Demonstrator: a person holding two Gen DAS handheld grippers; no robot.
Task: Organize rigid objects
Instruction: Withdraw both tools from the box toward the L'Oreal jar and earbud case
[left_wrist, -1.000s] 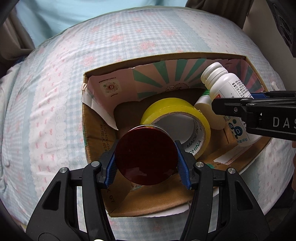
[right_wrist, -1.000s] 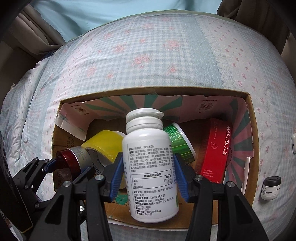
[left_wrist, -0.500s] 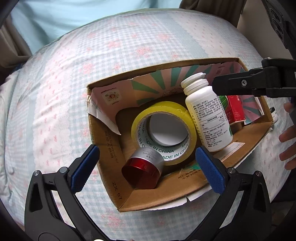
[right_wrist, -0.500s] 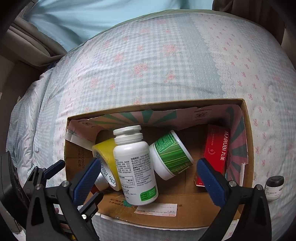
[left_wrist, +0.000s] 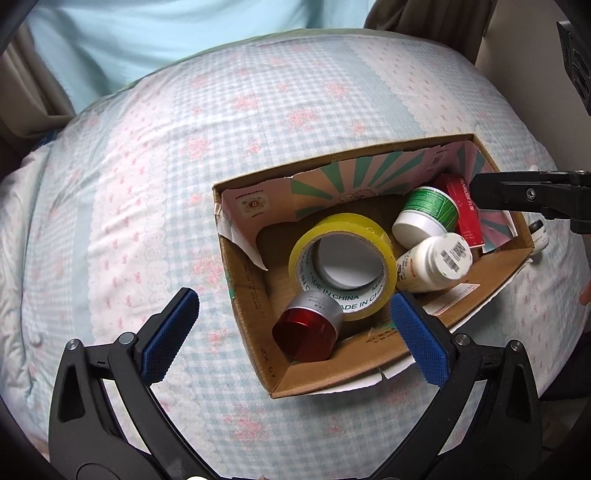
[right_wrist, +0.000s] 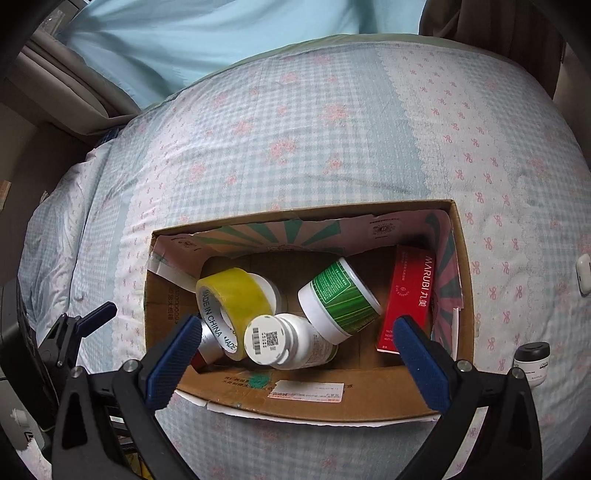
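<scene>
A cardboard box (left_wrist: 255, 317) (right_wrist: 465, 295) lies on the bed. In it are a yellow tape roll (left_wrist: 341, 262) (right_wrist: 232, 301), a red-capped silver jar (left_wrist: 308, 330) (right_wrist: 207, 345), a white pill bottle (left_wrist: 434, 264) (right_wrist: 291, 341) on its side, a green-labelled tub (left_wrist: 426, 214) (right_wrist: 340, 299) and a red carton (left_wrist: 463, 210) (right_wrist: 408, 299). My left gripper (left_wrist: 295, 338) is open and empty above the box's near left corner. My right gripper (right_wrist: 295, 360) is open and empty above the box's near edge; it also shows in the left wrist view (left_wrist: 532, 197).
The box sits on a checked quilt with pink bows (left_wrist: 147, 184) (right_wrist: 295, 129). A small black-capped jar (right_wrist: 532, 363) (left_wrist: 539, 234) stands on the quilt right of the box. A white object (right_wrist: 583, 275) lies at the far right edge. A light blue sheet (right_wrist: 221, 33) lies beyond.
Both grippers opened and pulled back up from the box. The red-capped jar now rests by the tape roll. The white bottle was left standing, then tipped onto its side.
</scene>
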